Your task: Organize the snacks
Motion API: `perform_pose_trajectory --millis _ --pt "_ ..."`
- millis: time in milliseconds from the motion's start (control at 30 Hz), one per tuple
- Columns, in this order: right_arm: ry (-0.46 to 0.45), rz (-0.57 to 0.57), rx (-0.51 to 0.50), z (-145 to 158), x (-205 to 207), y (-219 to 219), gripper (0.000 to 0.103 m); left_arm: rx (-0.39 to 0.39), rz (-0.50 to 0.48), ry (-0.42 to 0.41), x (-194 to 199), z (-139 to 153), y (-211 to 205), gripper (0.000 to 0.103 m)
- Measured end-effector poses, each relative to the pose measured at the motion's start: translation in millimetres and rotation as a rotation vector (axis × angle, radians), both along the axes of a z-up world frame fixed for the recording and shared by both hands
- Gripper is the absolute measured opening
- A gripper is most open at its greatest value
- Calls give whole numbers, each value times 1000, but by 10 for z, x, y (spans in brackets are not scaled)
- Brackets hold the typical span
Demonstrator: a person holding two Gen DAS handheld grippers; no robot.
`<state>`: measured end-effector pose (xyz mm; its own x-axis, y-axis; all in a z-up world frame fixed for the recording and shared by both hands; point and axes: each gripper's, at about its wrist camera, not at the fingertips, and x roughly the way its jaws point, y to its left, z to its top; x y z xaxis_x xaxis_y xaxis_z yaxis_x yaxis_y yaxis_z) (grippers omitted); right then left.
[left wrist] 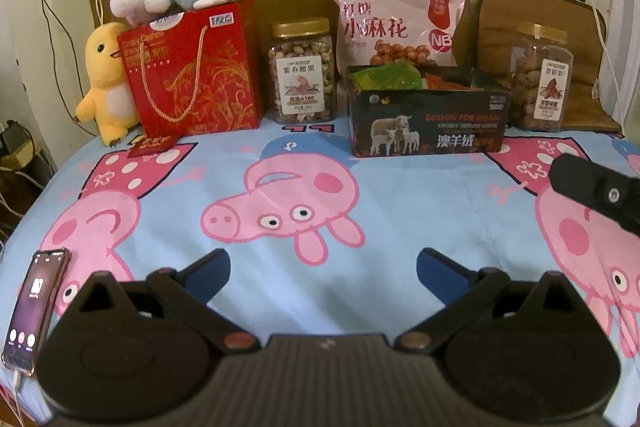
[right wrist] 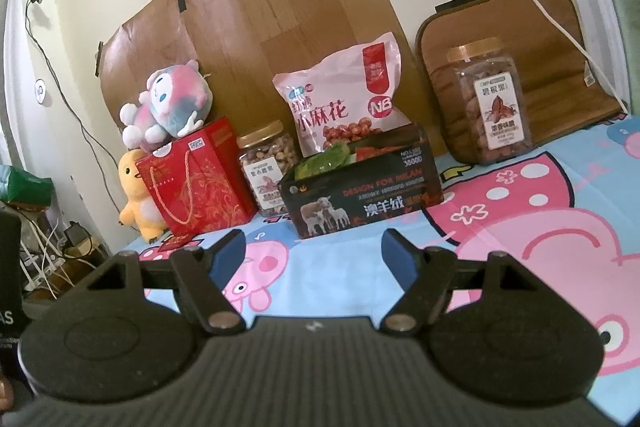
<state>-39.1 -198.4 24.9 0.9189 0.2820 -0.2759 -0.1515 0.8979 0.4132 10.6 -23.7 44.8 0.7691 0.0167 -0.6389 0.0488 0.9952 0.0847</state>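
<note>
Left of the black box [left wrist: 426, 125], which already held a few packets, stood the cashew jar [left wrist: 301, 71], behind it the pink bag [left wrist: 396, 23], right the pecan jar [left wrist: 542, 77], all unsorted, while left gripper [left wrist: 323, 267] and right gripper [right wrist: 313, 255] hovered, jaws wide and empty.

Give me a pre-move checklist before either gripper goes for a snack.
1. Left gripper open, nothing between its fingers: ok.
2. Right gripper open, nothing between its fingers: ok.
3. Black box open on top, green packets showing inside: ok.
4. Gold-lidded nut jar upright beside the red gift bag: ok.
5. Pink snack bag standing behind the box: ok.
6. Phone lying close beside the left gripper: not ok.
</note>
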Motion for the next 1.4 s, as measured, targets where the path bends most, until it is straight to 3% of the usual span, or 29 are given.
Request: perform_pose_trajectory --millis 400,900,1400 --pt "-13 -31 25 -1 -53 -147 77 27 -46 -26 -34 68 -172 103" --pt "-16 -32 51 -11 -80 -252 77 93 -26 -34 -34 31 -334 103" --pt "-14 -57 74 -56 -71 -362 77 100 -51 24 -1 -76 -459 103"
